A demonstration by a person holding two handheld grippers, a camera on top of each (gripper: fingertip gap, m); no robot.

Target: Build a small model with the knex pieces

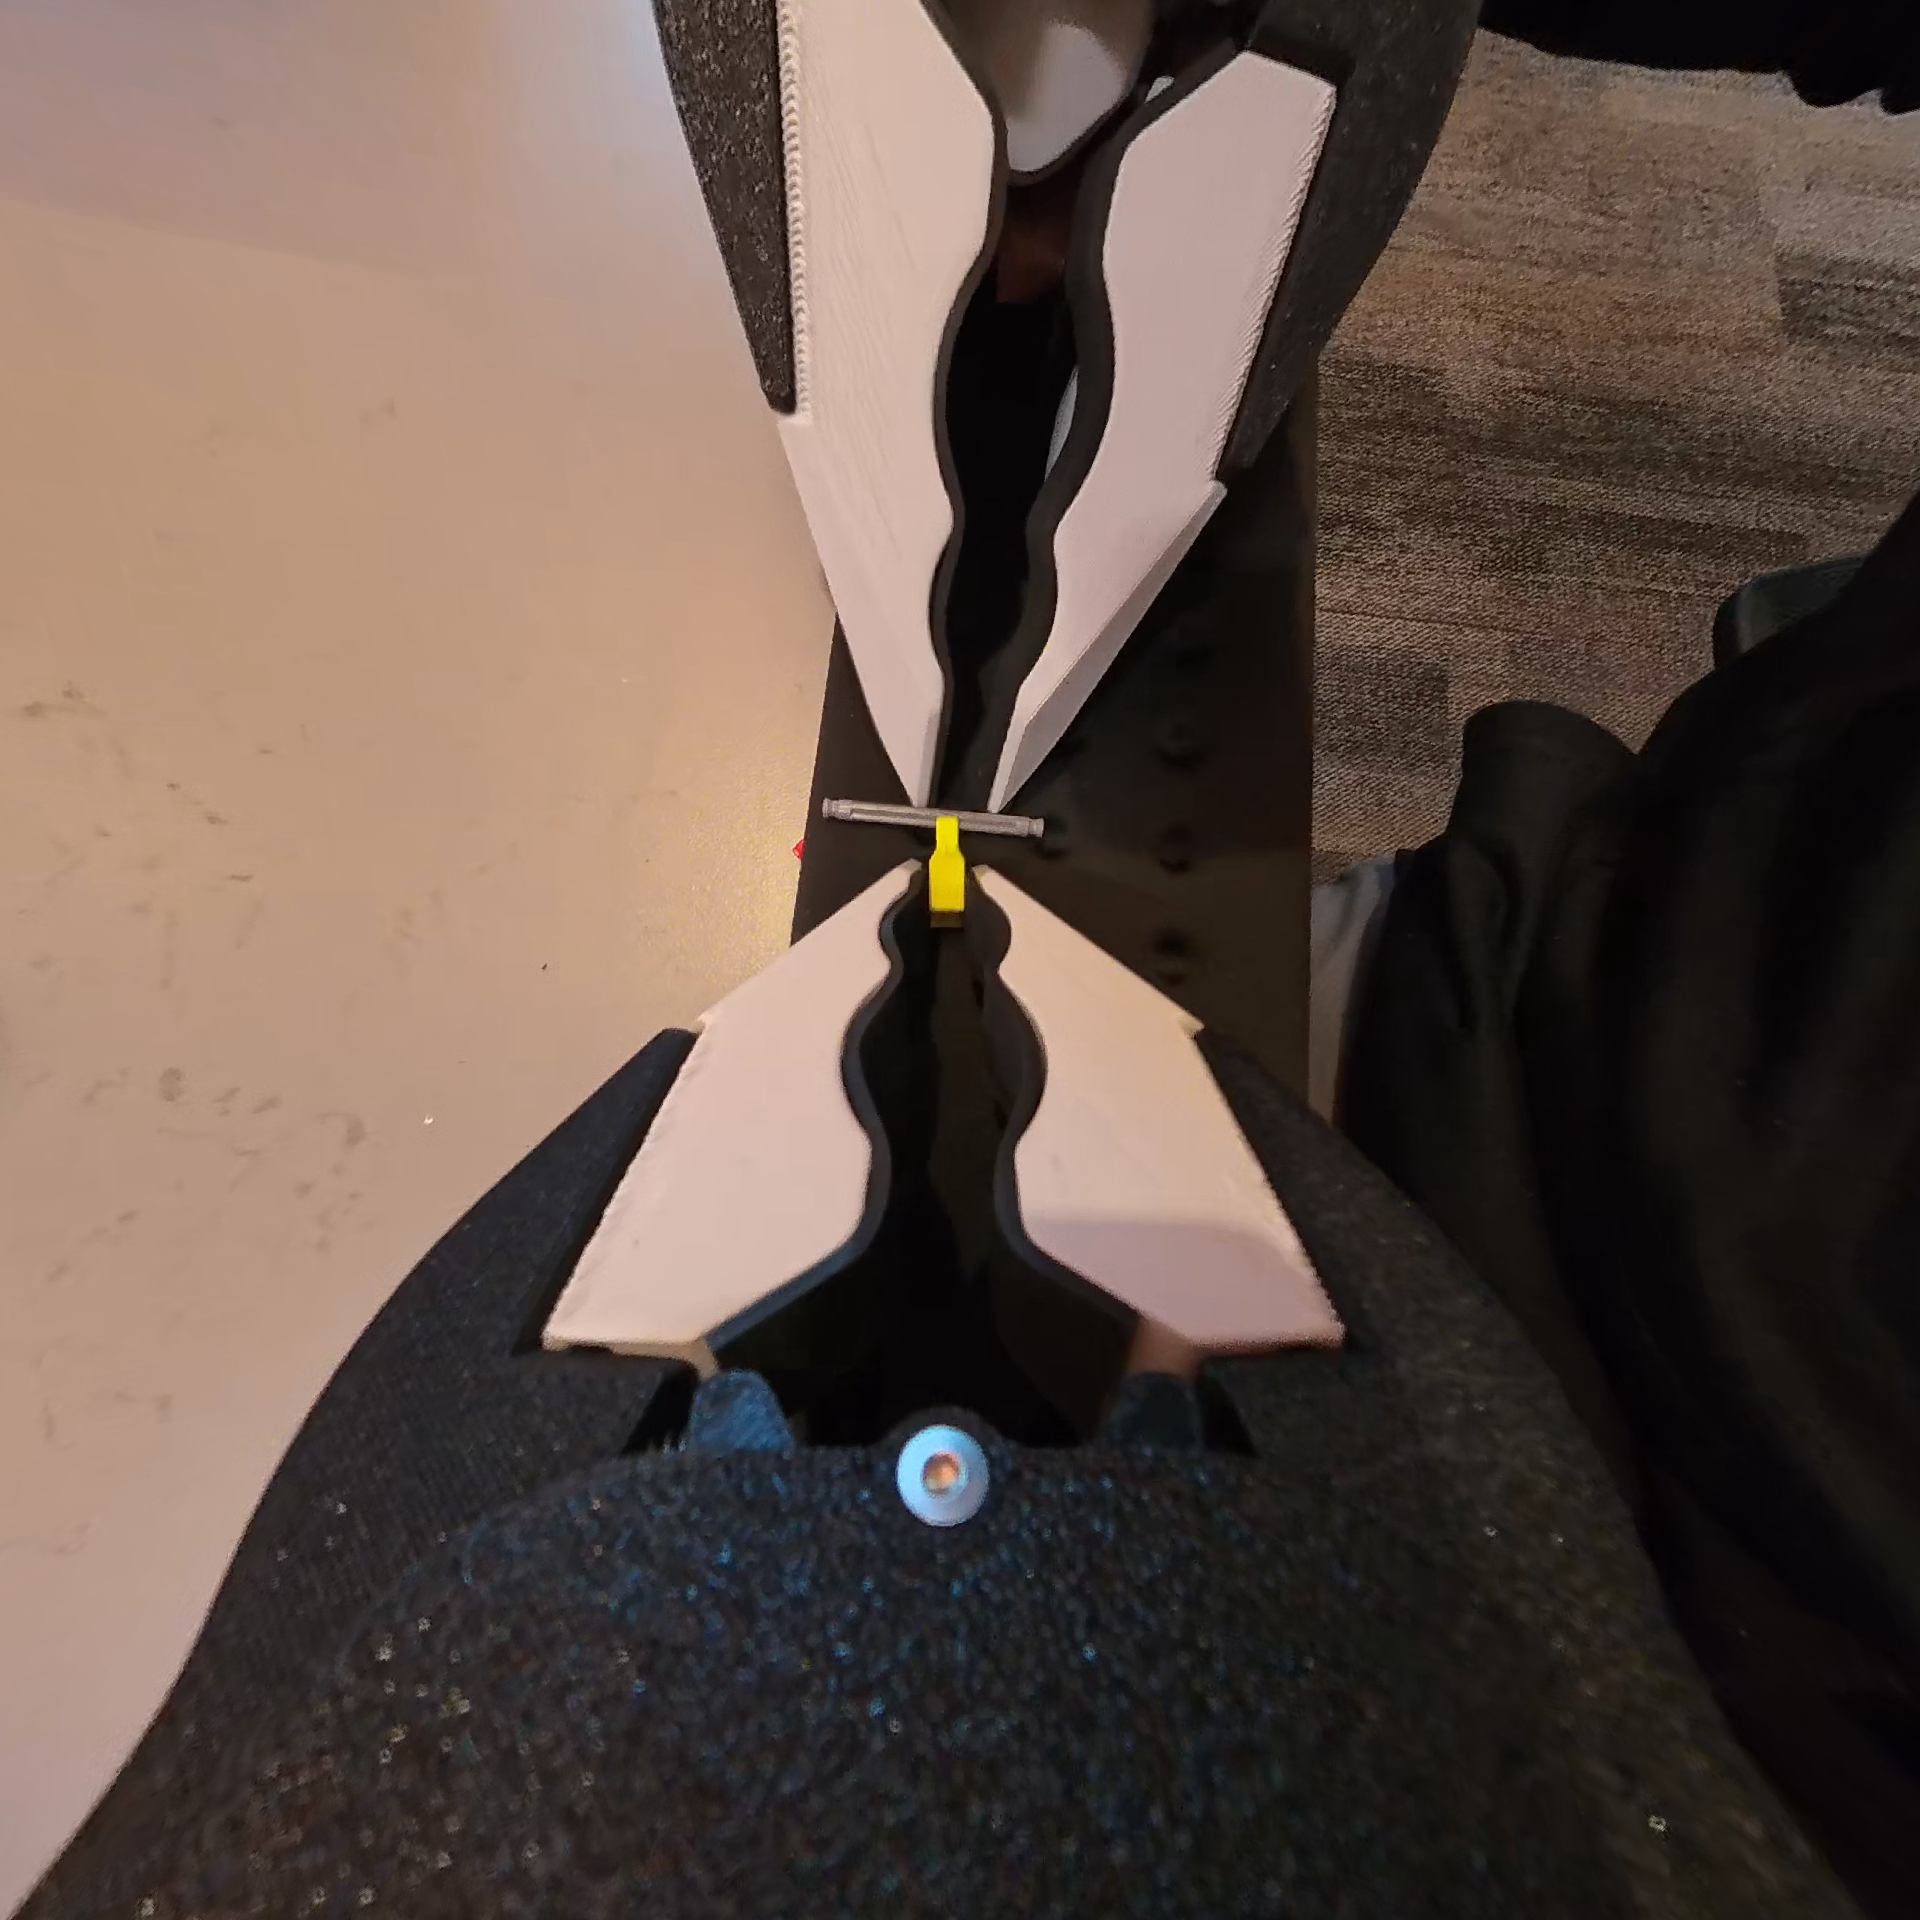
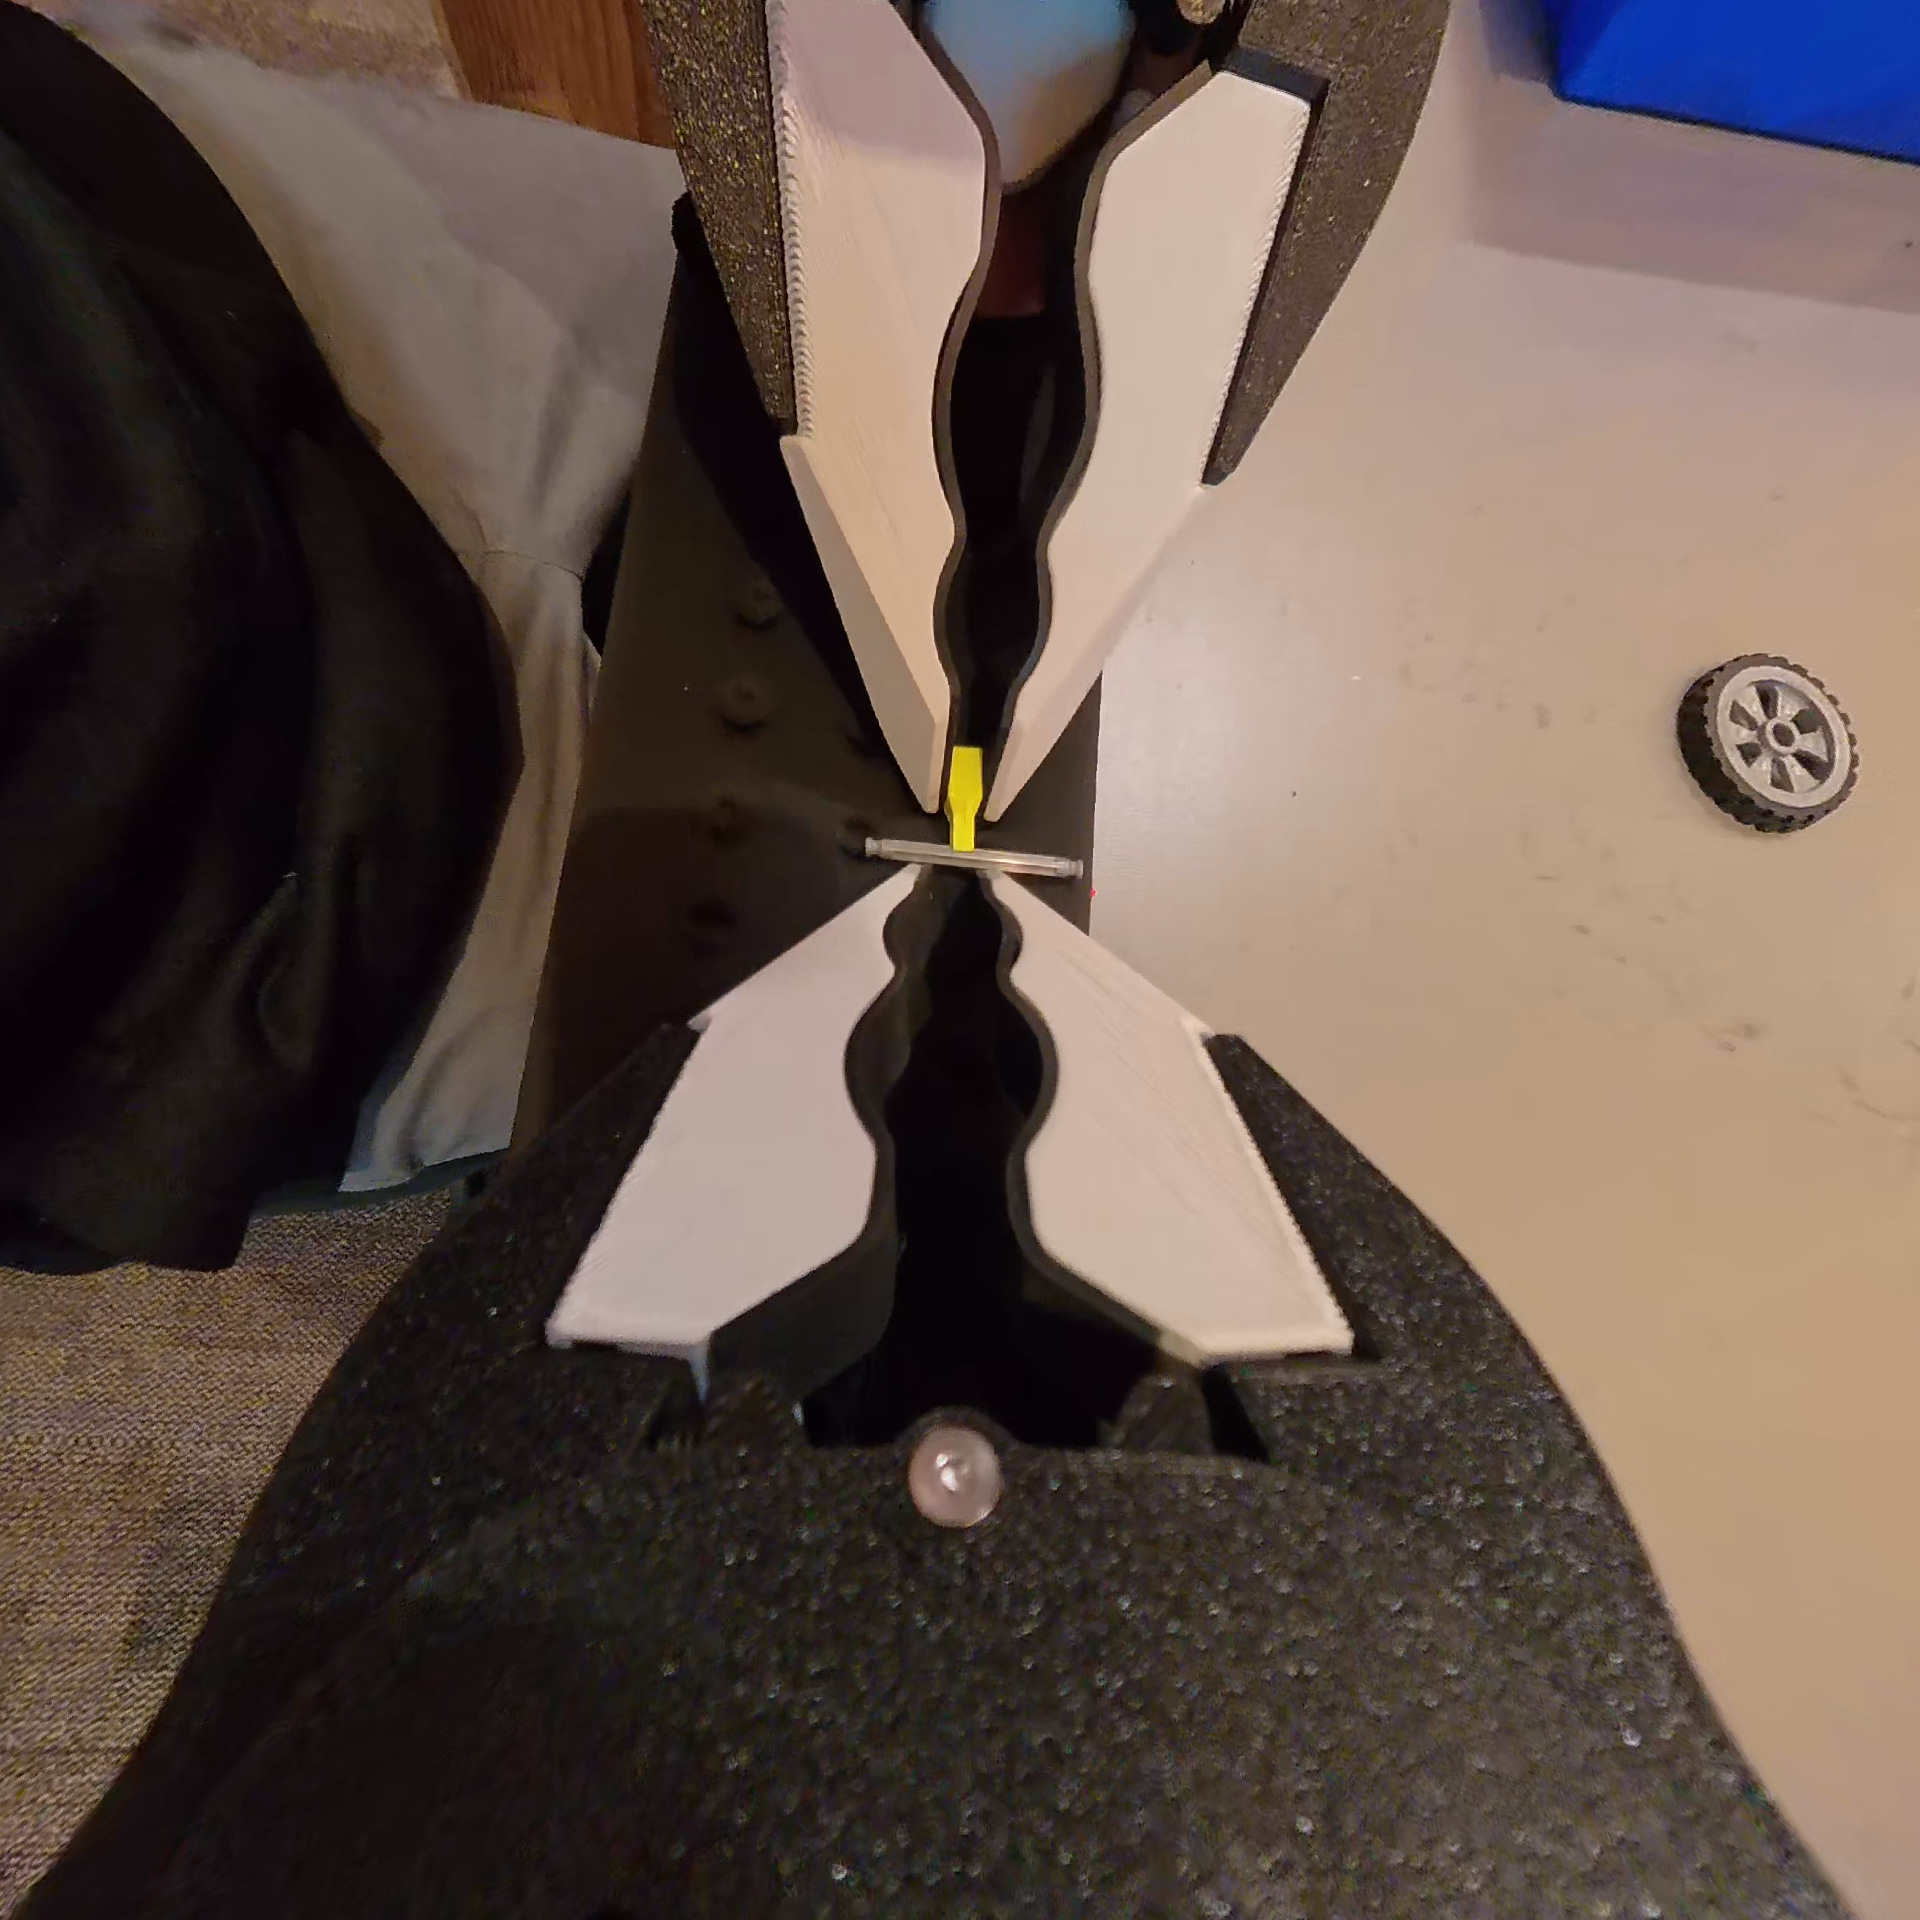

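Observation:
My two grippers meet tip to tip above a black studded plate (image 1: pixel 1174 831). In the left wrist view, my left gripper (image 1: pixel 948 878) is shut on a small yellow connector piece (image 1: pixel 945 883). The connector's far end sits on a thin grey metal axle (image 1: pixel 997 823). My right gripper (image 1: pixel 961 798) comes in from above and is shut on that axle's middle. In the right wrist view, my right gripper (image 2: pixel 951 883) pinches the axle (image 2: pixel 1029 862). There my left gripper (image 2: pixel 964 805) holds the yellow piece (image 2: pixel 964 779) from above.
A small black tyre with a grey spoked hub (image 2: pixel 1775 746) lies on the beige table (image 2: pixel 1455 935), to the right. A blue object (image 2: pixel 1745 73) sits at the far right corner. A person's dark clothing (image 1: pixel 1662 1143) and grey carpet (image 1: pixel 1610 312) lie beyond the table edge. The grippers are tip to tip, or close to it.

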